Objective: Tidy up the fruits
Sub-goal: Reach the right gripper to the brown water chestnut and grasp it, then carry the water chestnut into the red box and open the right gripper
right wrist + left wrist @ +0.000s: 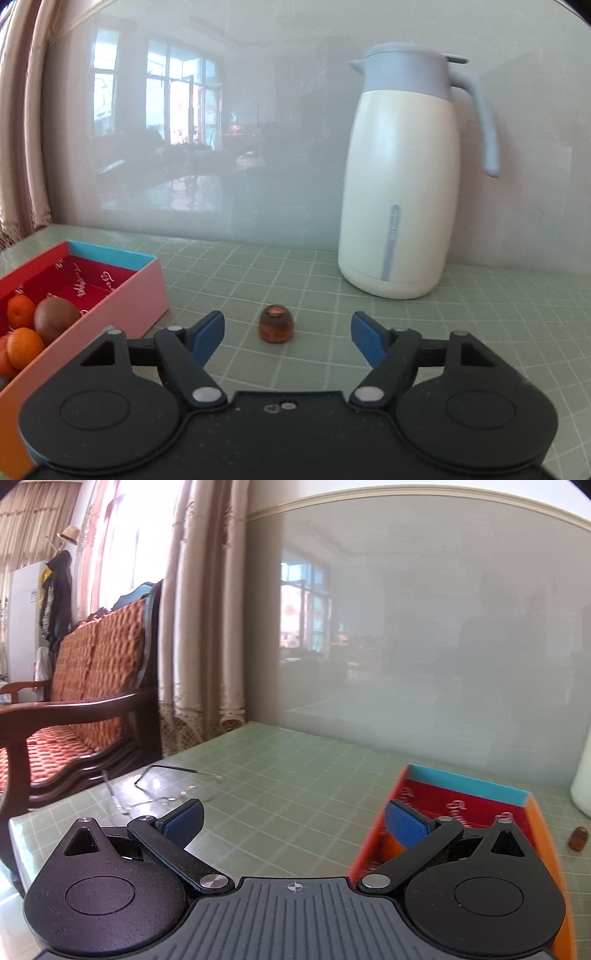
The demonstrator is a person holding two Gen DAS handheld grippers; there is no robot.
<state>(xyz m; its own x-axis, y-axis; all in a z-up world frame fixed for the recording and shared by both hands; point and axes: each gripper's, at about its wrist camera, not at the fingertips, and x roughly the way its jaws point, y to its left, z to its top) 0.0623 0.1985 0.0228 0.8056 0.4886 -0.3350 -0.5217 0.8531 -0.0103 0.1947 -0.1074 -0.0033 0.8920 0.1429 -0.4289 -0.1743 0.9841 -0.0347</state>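
A red-lined box [122, 291] with pink and orange outer walls lies on the green grid mat at the left of the right wrist view. It holds several oranges [23, 347] and a brown kiwi [55, 319]. The same box [461, 805] sits at the right of the left wrist view. My left gripper [293, 825] is open and empty, its right finger over the box's near left corner. My right gripper [288, 334] is open and empty, with a small brown rounded object [276, 324] on the mat between its fingertips, slightly ahead.
A white thermos jug [399, 177] with a blue lid stands at the back right against a glossy wall panel. Eyeglasses [162, 786] lie on the mat at the left. A wooden sofa [74, 701] with orange cushions stands beyond the table's left edge.
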